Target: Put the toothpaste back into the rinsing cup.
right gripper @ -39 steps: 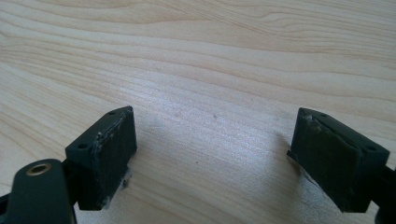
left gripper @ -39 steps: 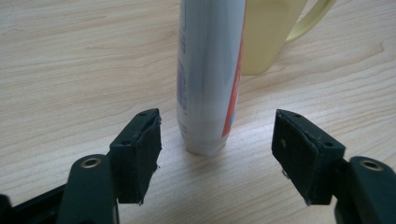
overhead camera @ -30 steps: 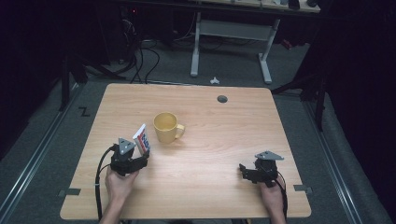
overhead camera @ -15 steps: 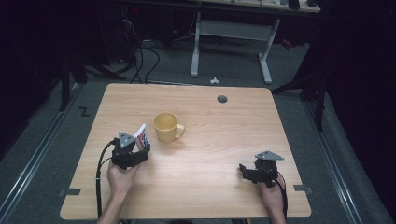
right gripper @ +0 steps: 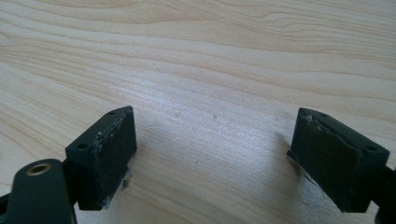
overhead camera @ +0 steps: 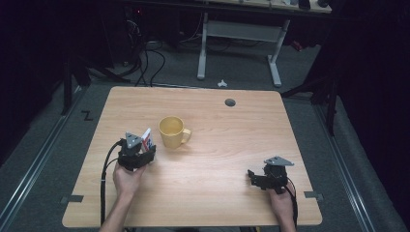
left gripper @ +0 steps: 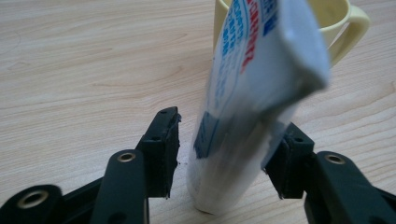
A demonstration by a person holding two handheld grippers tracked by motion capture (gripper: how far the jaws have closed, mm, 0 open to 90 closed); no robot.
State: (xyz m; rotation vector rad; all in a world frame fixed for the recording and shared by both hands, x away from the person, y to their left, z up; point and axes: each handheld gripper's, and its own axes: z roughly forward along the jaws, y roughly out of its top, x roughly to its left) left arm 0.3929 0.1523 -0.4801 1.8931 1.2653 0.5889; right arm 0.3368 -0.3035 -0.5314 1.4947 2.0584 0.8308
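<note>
A white tube (overhead camera: 147,138) with blue and red print stands on end on the wooden table (overhead camera: 232,145), just left of a yellow mug (overhead camera: 172,131). My left gripper (overhead camera: 145,149) is open around it. In the left gripper view the tube (left gripper: 252,93) is blurred and leans toward the mug (left gripper: 343,28). It rests against the right pad (left gripper: 285,158), and a strip of wood shows between it and the left pad (left gripper: 163,149). My right gripper (overhead camera: 252,176) lies near the table's front right with its jaws wide open (right gripper: 215,135) over bare wood.
A round cable hole (overhead camera: 230,102) sits near the table's far edge. Beyond it stand a white desk frame (overhead camera: 239,34) and floor cables (overhead camera: 145,58). A small white object (overhead camera: 222,83) lies on the floor. Dark surroundings flank both sides.
My left gripper has shifted slightly forward and right with the tube, closer to the mug, and the tube now looks loose between its jaws. The right gripper has stayed put.
</note>
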